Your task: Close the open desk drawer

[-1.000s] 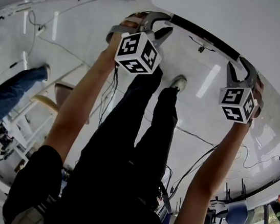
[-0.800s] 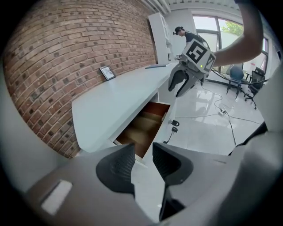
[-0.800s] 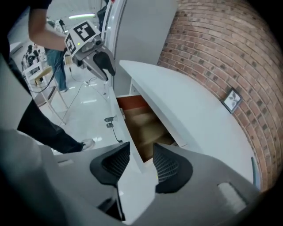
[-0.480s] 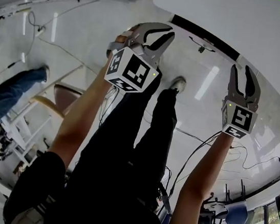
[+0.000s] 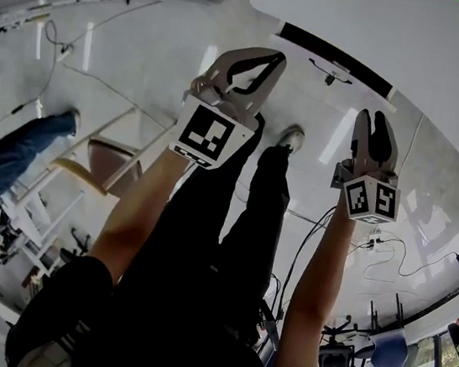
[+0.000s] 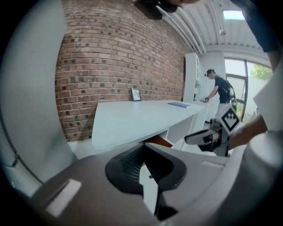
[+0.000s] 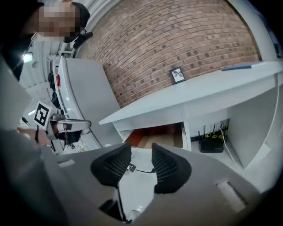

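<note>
- The person's left gripper point(image 5: 274, 59) is held up over the pale, glossy floor point(image 5: 146, 56). Its dark ribbed fingers point(image 6: 126, 165) are pressed together tip to tip and pinch nothing.
- The right gripper point(image 5: 372, 119) is to the right of it and a little nearer the person. Its fingers point(image 7: 170, 170) are spread and have just been closing a little, with nothing held between them.
- The desk drawer point(image 7: 159, 134), white outside and brown wood within, sits under the near edge of the broad white surface point(image 5: 388, 23), towards its left end.
- In the right gripper view the drawer's brown inside shows just past the gap between the spread fingertips, farther off and clear of them.
- In the left gripper view only a sliver of that brown shows under the surface's edge, just beyond the joined tips and to their right, with no contact.
- From the head view the drawer reads as a dark strip along the surface's near edge. The left gripper points towards the strip's left end and the right gripper is near its right end, both on the near side and apart from it.
- How far the drawer stands out I cannot tell.
- A red brick wall point(image 7: 177, 39) rises behind the surface, and a small framed picture point(image 7: 177, 75) stands at the surface's far edge against it.
- A black router point(image 7: 211, 143) with upright aerials sits on the floor under the surface, right of the drawer.
- A light wooden chair point(image 5: 97, 164) stands on the floor to the left, well apart from both grippers.
</note>
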A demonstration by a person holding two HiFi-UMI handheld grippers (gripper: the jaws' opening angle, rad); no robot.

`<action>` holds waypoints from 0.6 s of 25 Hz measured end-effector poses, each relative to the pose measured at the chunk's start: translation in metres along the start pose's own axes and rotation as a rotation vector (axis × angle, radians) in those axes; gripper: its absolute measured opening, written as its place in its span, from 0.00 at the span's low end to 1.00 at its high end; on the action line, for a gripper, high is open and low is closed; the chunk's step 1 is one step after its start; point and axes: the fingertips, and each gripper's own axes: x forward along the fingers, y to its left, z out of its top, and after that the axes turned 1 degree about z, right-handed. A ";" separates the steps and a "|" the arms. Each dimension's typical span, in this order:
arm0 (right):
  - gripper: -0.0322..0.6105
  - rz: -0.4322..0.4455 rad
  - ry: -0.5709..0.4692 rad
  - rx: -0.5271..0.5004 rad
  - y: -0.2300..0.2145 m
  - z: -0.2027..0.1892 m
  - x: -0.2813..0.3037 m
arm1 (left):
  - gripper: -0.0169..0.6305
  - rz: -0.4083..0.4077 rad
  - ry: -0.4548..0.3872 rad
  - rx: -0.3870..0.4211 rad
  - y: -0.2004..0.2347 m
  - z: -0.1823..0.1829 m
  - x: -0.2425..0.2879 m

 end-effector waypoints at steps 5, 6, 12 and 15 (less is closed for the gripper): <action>0.28 -0.016 -0.040 0.256 -0.010 -0.029 0.010 | 0.05 -0.058 -0.132 -0.062 -0.013 0.022 -0.006; 0.28 -0.024 -0.049 0.311 -0.013 -0.034 0.014 | 0.05 -0.049 -0.146 -0.073 -0.013 0.024 -0.007; 0.27 -0.051 -0.091 0.594 -0.028 -0.074 0.034 | 0.05 0.005 -0.249 -0.186 -0.016 0.035 -0.014; 0.27 -0.042 -0.103 0.713 -0.028 -0.092 0.051 | 0.05 0.001 -0.260 -0.196 -0.019 0.034 -0.013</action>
